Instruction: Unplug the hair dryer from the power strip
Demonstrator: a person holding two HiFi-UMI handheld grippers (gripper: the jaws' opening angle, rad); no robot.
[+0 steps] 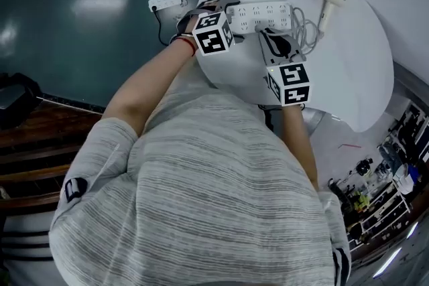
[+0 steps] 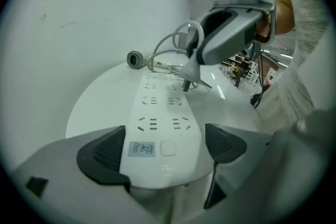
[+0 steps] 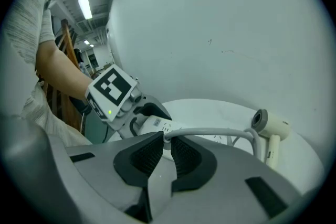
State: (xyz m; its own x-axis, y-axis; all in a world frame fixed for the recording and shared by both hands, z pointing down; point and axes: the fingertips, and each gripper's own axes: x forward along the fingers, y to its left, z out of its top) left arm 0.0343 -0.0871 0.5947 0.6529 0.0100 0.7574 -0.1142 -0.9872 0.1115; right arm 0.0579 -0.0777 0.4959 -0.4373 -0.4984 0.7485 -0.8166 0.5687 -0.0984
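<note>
So here's where we're at: the long white plastic power strip point(image 1: 261, 12) lies flat on the round white tabletop point(image 1: 348, 84), long axis running left to right in front of us. Our left tongs point(image 2: 165, 140) are closed over its left end, dark pads against both long edges, pinning it down. Our right tongs point(image 3: 165, 145) are squeezed together on the pale grey moulded plug point(image 2: 190, 70), right where its grey rubber cable point(image 3: 210, 132) comes out, so the right hand is the one on the job. From the left gripper view the plug sits tilted over the far half of the strip. There's a dark prong showing under it, tip right at the socket face. We reckon it's basically out, but can't tell for sure. The cream and grey hair dryer point(image 1: 330, 2) itself lies past the strip's right end, towards the far rim, well apart from both tongs, with the cable looped loosely in between. The pull wants to go straight up off the strip face, and there's loads of open air above. The only snags we'd guess at are the cable loops just beside the right tongs, and the dryer getting dragged if the cable goes tight.
</note>
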